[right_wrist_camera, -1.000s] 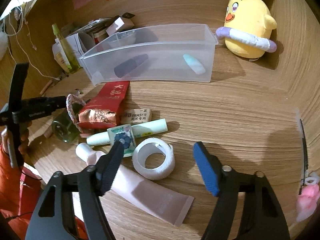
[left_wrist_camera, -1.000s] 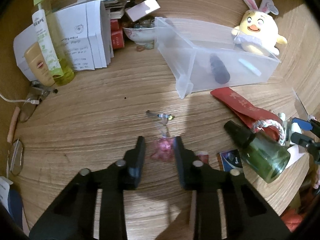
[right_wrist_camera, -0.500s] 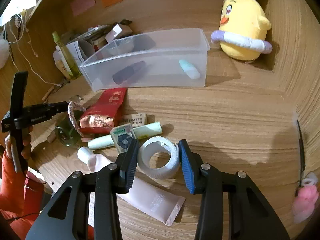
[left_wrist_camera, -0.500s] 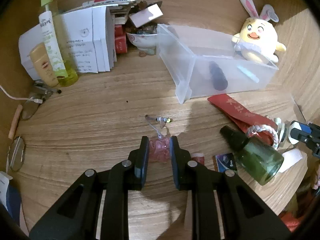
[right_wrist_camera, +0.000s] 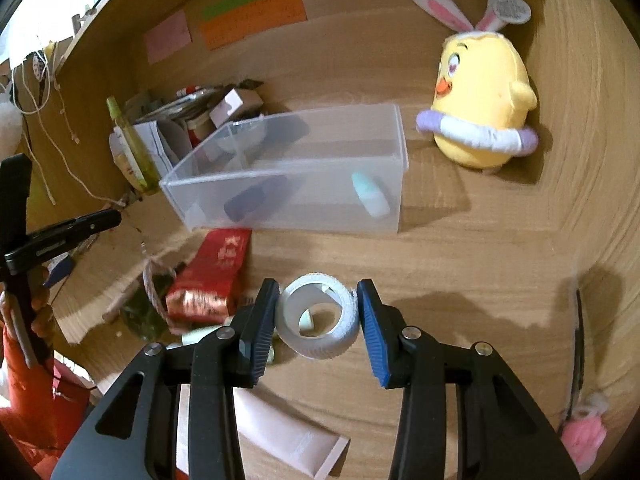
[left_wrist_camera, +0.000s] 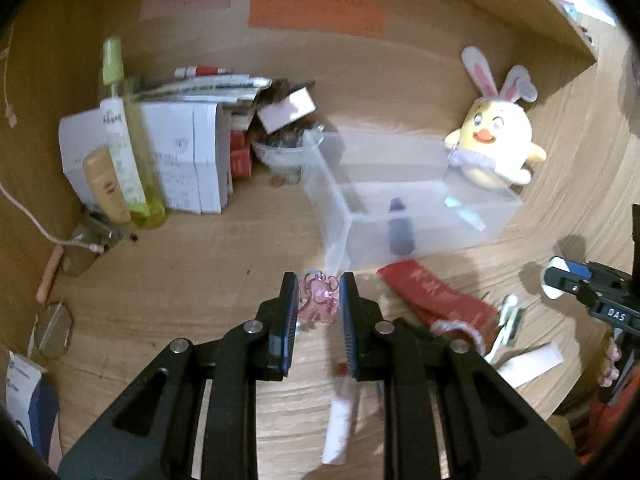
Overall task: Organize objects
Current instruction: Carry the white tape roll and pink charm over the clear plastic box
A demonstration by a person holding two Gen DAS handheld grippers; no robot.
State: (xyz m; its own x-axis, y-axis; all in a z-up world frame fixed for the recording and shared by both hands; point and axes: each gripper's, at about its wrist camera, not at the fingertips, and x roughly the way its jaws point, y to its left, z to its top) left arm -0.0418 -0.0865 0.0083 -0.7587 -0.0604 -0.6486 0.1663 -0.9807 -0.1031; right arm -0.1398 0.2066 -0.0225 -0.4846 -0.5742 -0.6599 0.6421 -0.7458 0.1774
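We list: left tool [left_wrist_camera: 319,300] clamped on a pink charm [left_wrist_camera: 319,303]; clear bin [left_wrist_camera: 404,204] beyond; yellow plush chick [left_wrist_camera: 494,142]; wooden counter [left_wrist_camera: 192,280].

A home desk nook. A wood-grain tabletop [right_wrist_camera: 460,248] meets a matching back panel bearing coloured sticky notes [right_wrist_camera: 252,16] (pink, green, orange). Personal clutter marks it as domestic: a yellow plush chick [right_wrist_camera: 484,96] with rabbit ears, a clear plastic organiser bin [right_wrist_camera: 288,208], a tall spray bottle [left_wrist_camera: 120,132], stacked leaflets and pens [left_wrist_camera: 192,152], and a charging cable [left_wrist_camera: 36,220].
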